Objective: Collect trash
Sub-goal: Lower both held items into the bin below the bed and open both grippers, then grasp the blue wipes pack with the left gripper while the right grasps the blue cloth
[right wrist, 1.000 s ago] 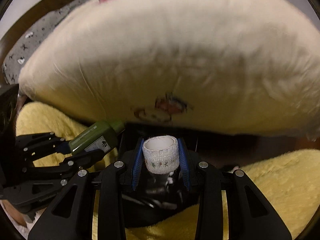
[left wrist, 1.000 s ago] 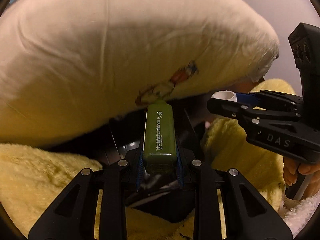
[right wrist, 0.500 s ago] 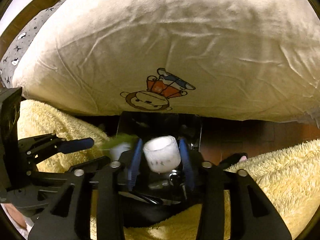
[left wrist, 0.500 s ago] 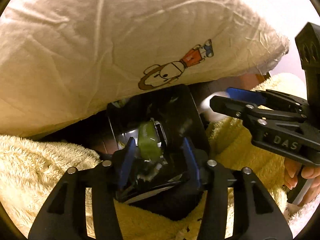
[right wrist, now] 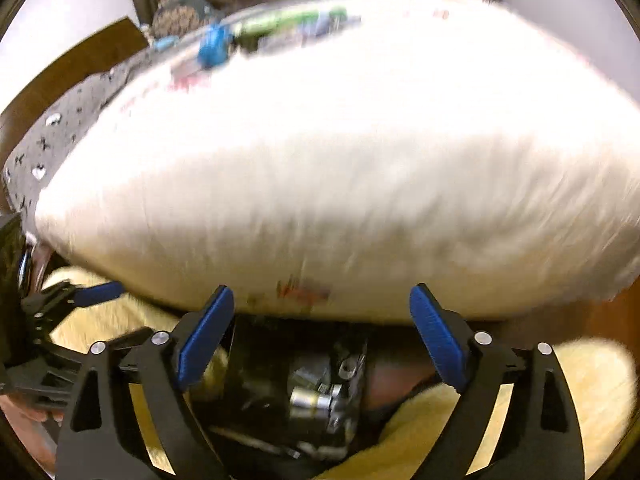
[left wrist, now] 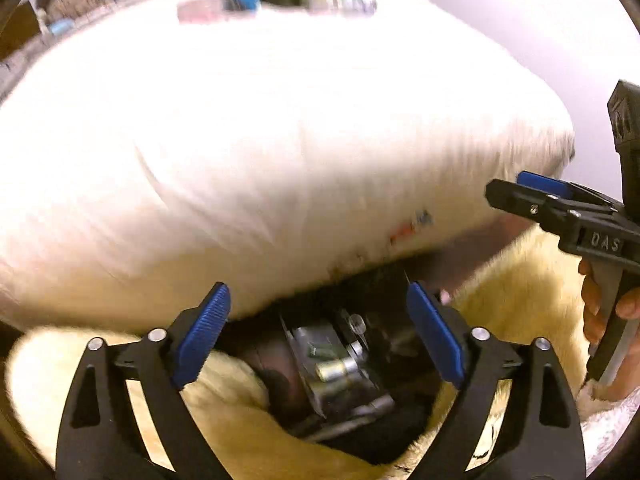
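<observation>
A black trash bag (left wrist: 384, 292) lies open below both grippers, between yellow fleece folds; it also shows in the right wrist view (right wrist: 260, 356). Inside it lies trash, with a greenish bottle (left wrist: 334, 368) among shiny wrappers, also seen in the right wrist view (right wrist: 310, 400). My left gripper (left wrist: 318, 340) is open and empty above the bag. My right gripper (right wrist: 322, 338) is open and empty above the bag; it shows at the right of the left wrist view (left wrist: 516, 190). More trash (right wrist: 288, 22) lies blurred on top of the pillow.
A large cream pillow (left wrist: 260, 140) with a cartoon print fills the upper view, just beyond the bag. A yellow fleece blanket (left wrist: 516, 280) surrounds the bag. A grey patterned cloth (right wrist: 60, 120) and a brown headboard (right wrist: 72, 68) lie at the far left.
The left gripper let go of the green bottle and the right let go of the white roll; both fell into the bag. Both grippers opened wide and drew back upward.
</observation>
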`<state>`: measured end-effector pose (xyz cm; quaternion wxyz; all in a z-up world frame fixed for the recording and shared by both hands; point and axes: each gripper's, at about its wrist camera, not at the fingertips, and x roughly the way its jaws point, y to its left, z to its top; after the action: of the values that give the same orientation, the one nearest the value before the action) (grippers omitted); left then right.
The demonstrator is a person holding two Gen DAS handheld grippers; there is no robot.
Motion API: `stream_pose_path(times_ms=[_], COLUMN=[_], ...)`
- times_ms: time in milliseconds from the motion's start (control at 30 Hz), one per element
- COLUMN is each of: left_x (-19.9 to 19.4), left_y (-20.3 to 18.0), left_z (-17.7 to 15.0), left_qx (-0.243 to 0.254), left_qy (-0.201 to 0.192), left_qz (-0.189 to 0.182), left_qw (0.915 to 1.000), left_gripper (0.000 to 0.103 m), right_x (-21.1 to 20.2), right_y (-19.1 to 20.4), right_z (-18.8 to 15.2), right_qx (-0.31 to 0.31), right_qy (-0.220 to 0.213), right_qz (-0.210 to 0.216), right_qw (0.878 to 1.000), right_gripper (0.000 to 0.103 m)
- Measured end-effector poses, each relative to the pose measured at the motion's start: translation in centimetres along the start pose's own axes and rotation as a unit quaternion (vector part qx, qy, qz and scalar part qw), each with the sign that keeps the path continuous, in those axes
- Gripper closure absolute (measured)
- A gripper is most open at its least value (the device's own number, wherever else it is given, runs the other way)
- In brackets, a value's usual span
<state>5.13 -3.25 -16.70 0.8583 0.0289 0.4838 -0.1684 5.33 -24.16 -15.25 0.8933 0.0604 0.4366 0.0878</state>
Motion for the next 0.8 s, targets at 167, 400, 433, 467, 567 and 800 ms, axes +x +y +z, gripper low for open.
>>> stream_pose_path(times_ms=[167, 400, 433, 467, 567, 800], left_x=[-2.5, -2.2, -2.2, -2.3, -1.5, 1.1], left_y=[1.1, 3.1, 3.8, 4.1, 5.1, 6.6], left_z=[3.5, 9.9, 10.7, 11.5, 14.2, 20.7], left_qx=[0.011, 0.004, 0.003, 0.002, -0.007, -0.012], left_qy=[-0.059, -0.099, -0.104, -0.108, -0.114, -0.116], left_qz=[0.034, 0.07, 0.071, 0.073, 0.085, 0.106], left_qw=[0.9976, 0.9926, 0.992, 0.9915, 0.9898, 0.9875], left_gripper=[0.012, 0.012, 0.012, 0.012, 0.012, 0.013], right_x=[-0.5, 2.1, 2.4, 2.7, 4.7, 8.9], right_y=[-0.2, -0.5, -0.2, 0.0, 0.5, 0.9], right_z=[4.8, 11.6, 12.3, 12.9, 15.3, 18.7], right_qx=[-0.021, -0.027, -0.031, -0.036, -0.048, -0.058], right_qy=[-0.05, -0.07, -0.072, -0.073, -0.072, -0.05], right_qz=[-0.022, -0.015, -0.015, -0.017, -0.022, -0.023], right_qw=[0.998, 0.997, 0.997, 0.997, 0.996, 0.997], right_gripper=[0.011, 0.011, 0.011, 0.011, 0.011, 0.011])
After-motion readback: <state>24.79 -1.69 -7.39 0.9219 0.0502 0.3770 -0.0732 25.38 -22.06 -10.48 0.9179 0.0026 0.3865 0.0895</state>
